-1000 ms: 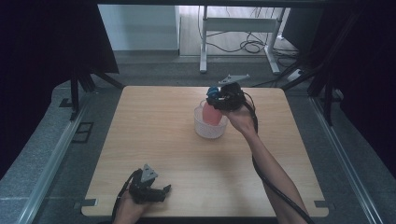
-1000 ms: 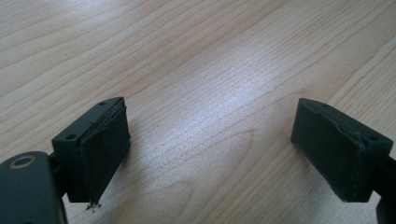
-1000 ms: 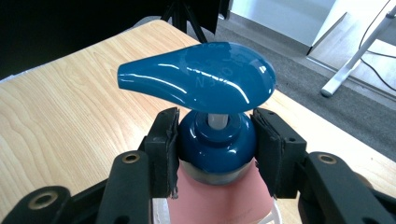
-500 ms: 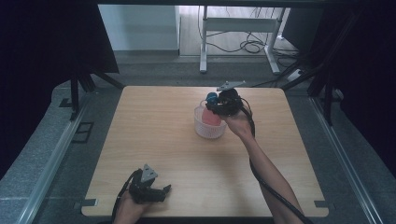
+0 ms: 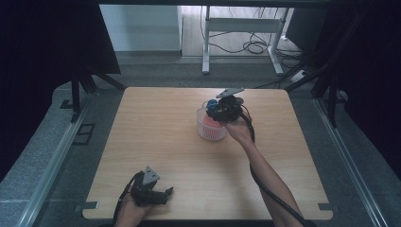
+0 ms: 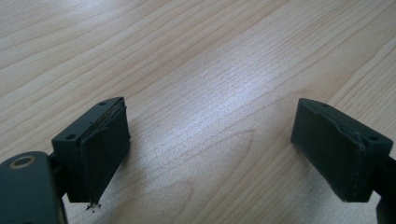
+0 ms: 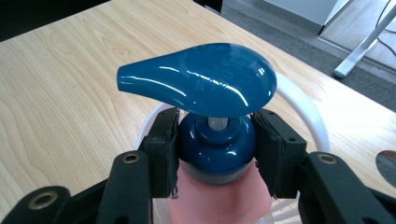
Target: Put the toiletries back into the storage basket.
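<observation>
Pump bottle [image 7: 219, 140] with a pink body and a blue cap is clamped at its blue collar between the pads of the right gripper [image 7: 215, 154], one pad on each side. Most of the pink body is cut off by the bottom edge of the right gripper view, and the gripper's own frame covers the rest. Raised lettering runs across the top of the blue pump head [image 7: 201, 84], but glare makes it too faint to read. The bottle stands upright, long axis vertical, its spout pointing to the left in the right gripper view. It sits inside a white basket [image 7: 299, 107], whose rim curves behind it; in the high view the basket [image 5: 211, 128] stands on the far right half of the wooden table [image 5: 156, 127], with the right gripper [image 5: 222, 109] covering the bottle's top. The left gripper [image 5: 152, 193] rests near the table's near edge, well apart from the basket, jaws spread wide over bare wood with nothing between them.
</observation>
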### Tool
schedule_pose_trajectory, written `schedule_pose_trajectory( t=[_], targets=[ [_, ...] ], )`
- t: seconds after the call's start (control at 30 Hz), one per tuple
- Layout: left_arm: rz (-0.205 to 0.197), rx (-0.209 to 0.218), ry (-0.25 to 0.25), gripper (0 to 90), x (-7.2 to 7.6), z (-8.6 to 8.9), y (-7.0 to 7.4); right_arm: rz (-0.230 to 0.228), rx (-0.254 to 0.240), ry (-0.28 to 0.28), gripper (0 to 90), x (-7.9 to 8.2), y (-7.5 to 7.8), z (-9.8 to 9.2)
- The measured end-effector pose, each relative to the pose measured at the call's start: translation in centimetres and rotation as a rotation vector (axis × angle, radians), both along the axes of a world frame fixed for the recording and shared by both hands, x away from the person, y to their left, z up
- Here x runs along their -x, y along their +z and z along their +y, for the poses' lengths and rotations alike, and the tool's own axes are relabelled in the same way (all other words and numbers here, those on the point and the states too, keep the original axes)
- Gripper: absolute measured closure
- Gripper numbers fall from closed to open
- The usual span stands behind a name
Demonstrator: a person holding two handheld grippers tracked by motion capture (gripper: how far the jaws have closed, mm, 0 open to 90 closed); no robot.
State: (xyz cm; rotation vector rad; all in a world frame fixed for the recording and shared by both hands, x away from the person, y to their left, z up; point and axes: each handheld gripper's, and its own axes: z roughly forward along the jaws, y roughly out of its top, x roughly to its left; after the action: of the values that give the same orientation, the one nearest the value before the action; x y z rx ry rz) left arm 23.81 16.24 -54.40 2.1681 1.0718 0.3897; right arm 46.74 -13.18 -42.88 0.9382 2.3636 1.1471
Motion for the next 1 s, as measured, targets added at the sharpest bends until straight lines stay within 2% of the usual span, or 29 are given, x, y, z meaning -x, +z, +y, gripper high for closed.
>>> schedule_pose_trajectory(
  t=[0.17, 0.43, 0.6, 0.83, 1.0],
  targets=[
    [0.001, -0.001, 0.000, 11.1, 0.0, 0.0, 0.0, 0.014, 0.001, -0.003, 52.6, -0.1, -0.5, -0.1],
    [0.001, -0.003, -0.001, 11.1, 0.0, 0.0, 0.0, 0.052, -0.049, -0.030, 51.7, -0.3, -0.8, -1.0],
    [0.001, -0.001, 0.000, 11.1, 0.0, 0.0, 0.0, 0.063, -0.060, -0.016, 49.1, -0.3, -0.8, -1.2],
    [0.001, -0.001, 0.000, 11.1, 0.0, 0.0, 0.0, 0.047, -0.069, -0.006, 43.2, -0.2, -0.6, -1.4],
    [0.000, 0.000, 0.000, 11.1, 0.0, 0.0, 0.0, 0.017, -0.063, 0.007, 36.7, 0.1, -0.4, -1.3]
  ],
)
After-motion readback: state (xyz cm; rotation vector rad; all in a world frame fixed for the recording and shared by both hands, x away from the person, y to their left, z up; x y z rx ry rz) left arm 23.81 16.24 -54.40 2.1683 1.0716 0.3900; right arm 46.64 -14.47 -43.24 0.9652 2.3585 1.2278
